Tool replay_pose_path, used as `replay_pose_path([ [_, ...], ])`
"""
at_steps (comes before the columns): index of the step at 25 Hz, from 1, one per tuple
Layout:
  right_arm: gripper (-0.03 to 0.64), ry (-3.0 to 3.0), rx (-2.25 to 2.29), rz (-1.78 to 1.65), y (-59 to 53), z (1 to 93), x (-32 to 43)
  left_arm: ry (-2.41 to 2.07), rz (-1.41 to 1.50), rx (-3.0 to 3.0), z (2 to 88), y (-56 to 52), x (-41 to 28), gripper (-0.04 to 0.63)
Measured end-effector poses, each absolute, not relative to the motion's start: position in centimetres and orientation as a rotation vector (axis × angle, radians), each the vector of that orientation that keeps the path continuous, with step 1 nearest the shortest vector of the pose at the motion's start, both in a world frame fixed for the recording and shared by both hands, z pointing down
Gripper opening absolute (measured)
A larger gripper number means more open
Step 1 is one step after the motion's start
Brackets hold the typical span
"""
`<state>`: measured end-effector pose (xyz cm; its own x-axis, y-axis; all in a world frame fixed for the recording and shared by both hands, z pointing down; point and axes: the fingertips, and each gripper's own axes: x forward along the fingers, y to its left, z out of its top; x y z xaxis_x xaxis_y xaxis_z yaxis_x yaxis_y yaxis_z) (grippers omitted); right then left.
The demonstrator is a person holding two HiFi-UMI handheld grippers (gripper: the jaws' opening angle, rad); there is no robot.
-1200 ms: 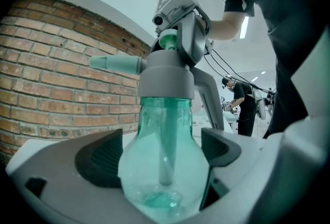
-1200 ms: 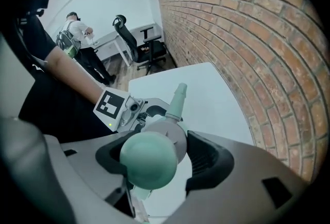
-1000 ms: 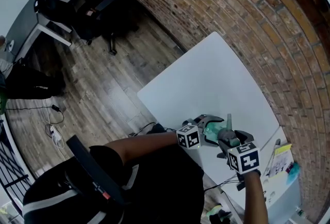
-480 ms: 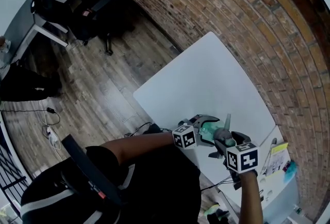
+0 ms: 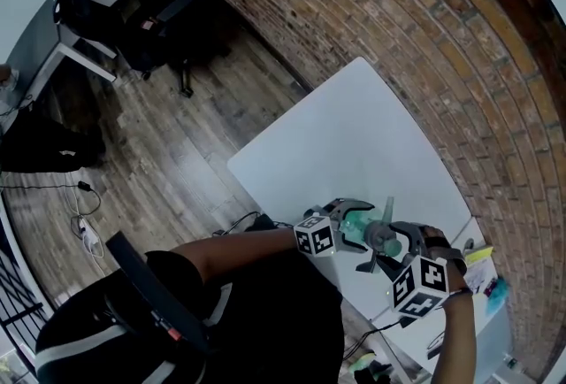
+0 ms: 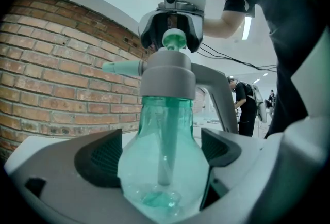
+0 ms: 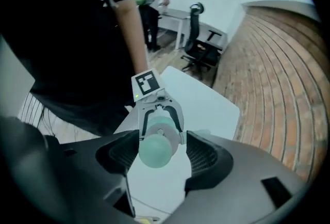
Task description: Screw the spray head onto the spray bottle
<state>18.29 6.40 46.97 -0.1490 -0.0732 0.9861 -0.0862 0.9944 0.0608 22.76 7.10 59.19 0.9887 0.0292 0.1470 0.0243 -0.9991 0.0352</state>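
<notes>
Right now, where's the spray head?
Head view, lower right, over the white table: the spray head sits on the spray bottle that the left gripper clamps, directly beneath the right gripper.

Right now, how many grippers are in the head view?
2. The left gripper grips the spray bottle; the right gripper sits over the spray head, jaws apart. None seems hidden.

The spray bottle [image 6: 165,132], clamped in my left gripper [image 6: 161,155] above the table's [image 5: 354,134] near edge, blocked that spot; its spray head [image 6: 167,76] stood between my right gripper's [image 7: 162,158] parted jaws. Beyond, the table lay open to the brick wall [image 5: 442,46] along its side.
</notes>
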Motion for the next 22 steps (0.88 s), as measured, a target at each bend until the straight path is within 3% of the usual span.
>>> replay_pose_path([
  [9, 0.285, -1.403, -0.304, -0.395, 6.4, 48.7, 20.3, 0.043, 0.221, 3.092, 59.2, 7.1, 22.8, 0.466],
  [22, 0.287, -1.335, -0.494, -0.508, 7.5, 49.7, 19.1, 0.048, 0.223, 3.084, 59.2, 7.3, 22.6, 0.466],
])
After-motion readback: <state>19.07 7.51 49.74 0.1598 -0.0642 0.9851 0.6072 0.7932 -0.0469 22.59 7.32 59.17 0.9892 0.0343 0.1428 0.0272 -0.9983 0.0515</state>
